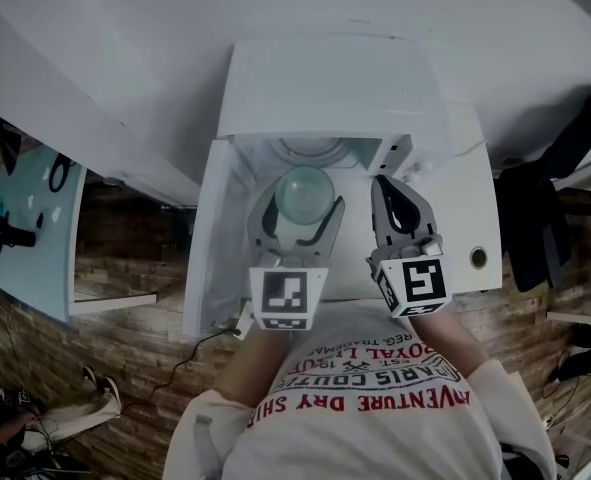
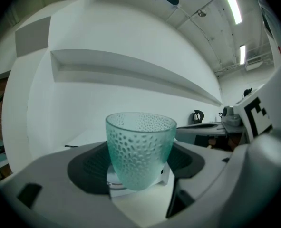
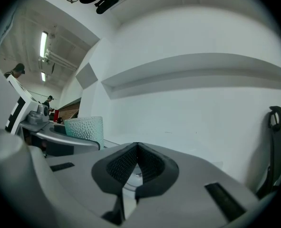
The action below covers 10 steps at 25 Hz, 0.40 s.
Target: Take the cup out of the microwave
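A pale green dimpled glass cup [image 1: 305, 190] stands upright between the jaws of my left gripper [image 1: 302, 206], which is shut on it just in front of the white microwave [image 1: 325, 78]. The microwave's open cavity and round turntable [image 1: 315, 149] lie beyond the cup. In the left gripper view the cup [image 2: 139, 146] fills the gap between the dark pads [image 2: 90, 167]. To the right of it my right gripper [image 1: 387, 186] is shut on nothing. In the right gripper view its pads [image 3: 126, 163] meet, and the cup [image 3: 84, 129] shows at the left.
White panels flank the cavity on the left [image 1: 207, 238] and right [image 1: 465, 208]; the right one carries a small round knob [image 1: 478, 258]. A light blue table [image 1: 35, 228] stands far left and a dark chair [image 1: 560, 198] far right. Brown wooden flooring [image 1: 125, 268] lies below.
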Motion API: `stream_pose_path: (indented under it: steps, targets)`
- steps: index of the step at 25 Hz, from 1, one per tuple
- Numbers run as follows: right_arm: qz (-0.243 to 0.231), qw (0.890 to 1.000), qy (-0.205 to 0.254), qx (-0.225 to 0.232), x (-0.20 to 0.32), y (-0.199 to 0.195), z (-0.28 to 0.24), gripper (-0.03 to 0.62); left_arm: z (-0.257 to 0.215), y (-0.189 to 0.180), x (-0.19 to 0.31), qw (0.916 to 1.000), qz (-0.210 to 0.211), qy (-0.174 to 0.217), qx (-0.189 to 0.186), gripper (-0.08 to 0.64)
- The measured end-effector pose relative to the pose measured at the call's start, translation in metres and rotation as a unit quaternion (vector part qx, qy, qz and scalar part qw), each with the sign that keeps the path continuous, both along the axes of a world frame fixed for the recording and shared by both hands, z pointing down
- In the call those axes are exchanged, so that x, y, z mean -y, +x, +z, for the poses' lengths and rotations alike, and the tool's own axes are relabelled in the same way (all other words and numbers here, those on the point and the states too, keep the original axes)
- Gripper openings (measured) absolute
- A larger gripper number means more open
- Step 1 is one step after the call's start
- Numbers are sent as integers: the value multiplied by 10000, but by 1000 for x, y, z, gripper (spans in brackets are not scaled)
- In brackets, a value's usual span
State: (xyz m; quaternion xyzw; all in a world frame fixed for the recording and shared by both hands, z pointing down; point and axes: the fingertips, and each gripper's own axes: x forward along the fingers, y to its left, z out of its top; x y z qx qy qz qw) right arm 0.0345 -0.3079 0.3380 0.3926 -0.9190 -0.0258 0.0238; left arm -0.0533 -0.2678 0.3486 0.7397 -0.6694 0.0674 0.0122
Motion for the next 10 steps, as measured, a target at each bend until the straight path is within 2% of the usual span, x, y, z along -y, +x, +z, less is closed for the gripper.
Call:
stream_pose_path:
  steps: [10]
  targets:
    - [-19,10000,-76,-15,3,1,6,11,9,-3,4,9999,-44,-85,-69,365]
